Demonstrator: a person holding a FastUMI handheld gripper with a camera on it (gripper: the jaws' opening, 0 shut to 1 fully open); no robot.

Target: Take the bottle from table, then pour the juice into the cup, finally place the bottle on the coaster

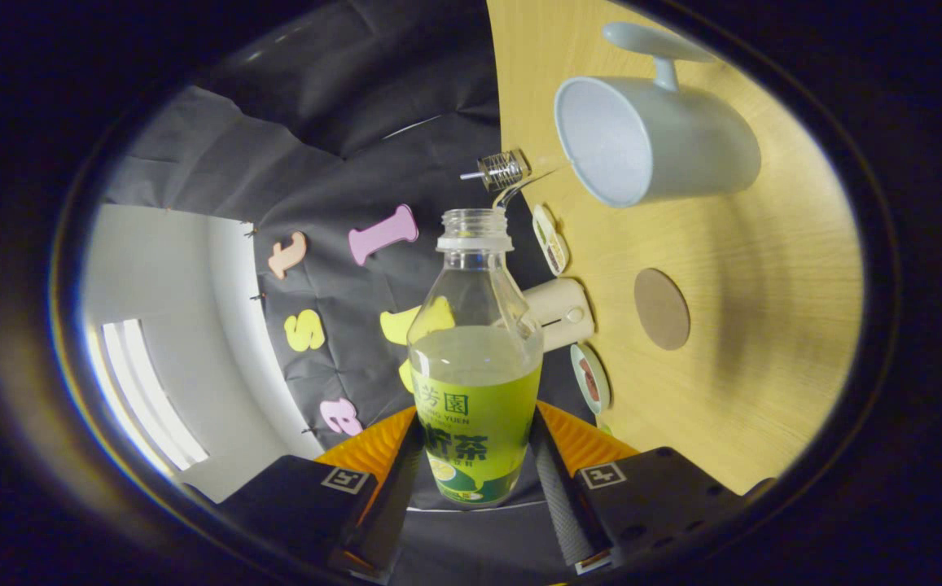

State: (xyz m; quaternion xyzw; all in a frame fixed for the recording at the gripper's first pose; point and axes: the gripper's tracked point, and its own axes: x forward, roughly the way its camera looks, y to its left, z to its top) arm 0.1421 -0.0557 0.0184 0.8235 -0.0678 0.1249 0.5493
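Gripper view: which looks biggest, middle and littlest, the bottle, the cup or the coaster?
1. Bottle, held between the gripper fingers, looks biggest, but it is nearest the camera, so that may fool you.
2. Cup, almost as big.
3. Coaster, clearly smallest.

Staged recording booth, not a real home: black cloth wall [332, 163] draped behind a light wood table [764, 325] set with household bits — white cup [658, 142], round brown coaster [662, 309], small gadgets along the table's far edge — plus bright white room [153, 309] beyond the cloth.
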